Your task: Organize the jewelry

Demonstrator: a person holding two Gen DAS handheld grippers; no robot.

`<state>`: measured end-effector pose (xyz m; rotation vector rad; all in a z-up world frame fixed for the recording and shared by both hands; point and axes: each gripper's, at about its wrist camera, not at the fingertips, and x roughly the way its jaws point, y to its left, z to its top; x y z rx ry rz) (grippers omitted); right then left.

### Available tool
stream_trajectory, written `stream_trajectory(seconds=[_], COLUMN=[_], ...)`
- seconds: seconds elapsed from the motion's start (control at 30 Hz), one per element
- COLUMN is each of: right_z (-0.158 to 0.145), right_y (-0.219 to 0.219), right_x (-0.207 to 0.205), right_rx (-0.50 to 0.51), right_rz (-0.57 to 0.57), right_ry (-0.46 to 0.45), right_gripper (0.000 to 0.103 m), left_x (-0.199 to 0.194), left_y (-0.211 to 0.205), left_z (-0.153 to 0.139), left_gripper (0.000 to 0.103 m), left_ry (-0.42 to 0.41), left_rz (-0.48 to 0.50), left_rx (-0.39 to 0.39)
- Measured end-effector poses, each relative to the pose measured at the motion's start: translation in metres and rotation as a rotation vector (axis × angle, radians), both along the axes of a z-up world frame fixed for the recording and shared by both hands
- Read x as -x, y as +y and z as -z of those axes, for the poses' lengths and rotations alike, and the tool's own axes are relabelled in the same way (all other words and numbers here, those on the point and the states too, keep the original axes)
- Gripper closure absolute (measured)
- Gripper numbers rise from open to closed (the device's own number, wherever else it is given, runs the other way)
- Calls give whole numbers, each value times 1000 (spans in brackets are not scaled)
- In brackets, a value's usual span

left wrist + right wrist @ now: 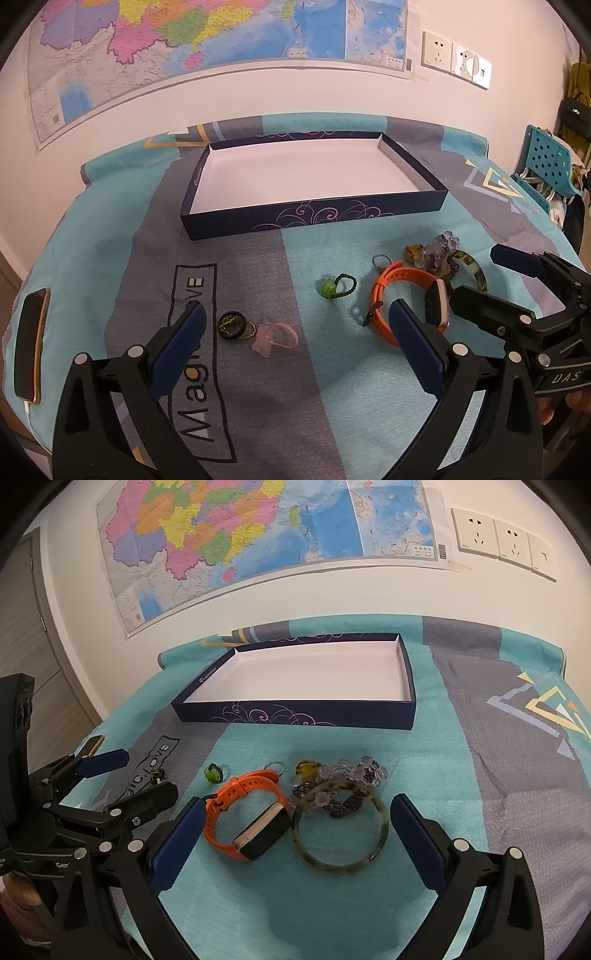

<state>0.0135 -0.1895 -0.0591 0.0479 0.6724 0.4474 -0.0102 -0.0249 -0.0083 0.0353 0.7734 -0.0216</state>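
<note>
Warm dim indoor light w/ soft shadows, strong fisheye edge warp, dark vignette corners, sharp center.

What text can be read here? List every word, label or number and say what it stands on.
"Magic" with "OVE" beyond it: printed in a frame on the tablecloth, partly hidden by the left gripper.
"IC.LOVE": same tablecloth print, right wrist view.
"DAS": on the right gripper body.
"Gen", cut off: on the left gripper body, right wrist view.
Small logo on the blue box end wall: too small to read.
Wall map labels: too blurred.
</note>
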Motion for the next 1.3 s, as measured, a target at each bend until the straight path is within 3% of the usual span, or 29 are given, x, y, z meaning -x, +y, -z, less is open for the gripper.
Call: stream_trajectory(seconds=[0.8, 0.93, 1.0, 1.13, 1.2, 1.3], right_z=[7, 13, 16, 22, 24, 24], right_y=[-24, -34, -37, -38, -38, -40], right_x=[-9, -12, -13, -19, -23, -28], right_rx=[5, 6, 9, 0, -7, -10], right_rz=[26, 27, 20, 3, -5, -16], right_ry=[33, 62, 72, 103, 118, 130], right_gripper=[8, 14, 27, 38, 52, 60], left_x=[-7, -9, -11, -17, -20, -25], left_y=[-10, -18, -22, -29, -31, -31], left_z=[4, 6, 9, 17, 20, 25], left_gripper=[6, 14, 21, 37, 43, 53], left_ry=[17, 29, 50, 100, 119, 152], left_rz=[57, 109, 138, 189, 206, 219], left_rx=[3, 12, 27, 56, 73, 99])
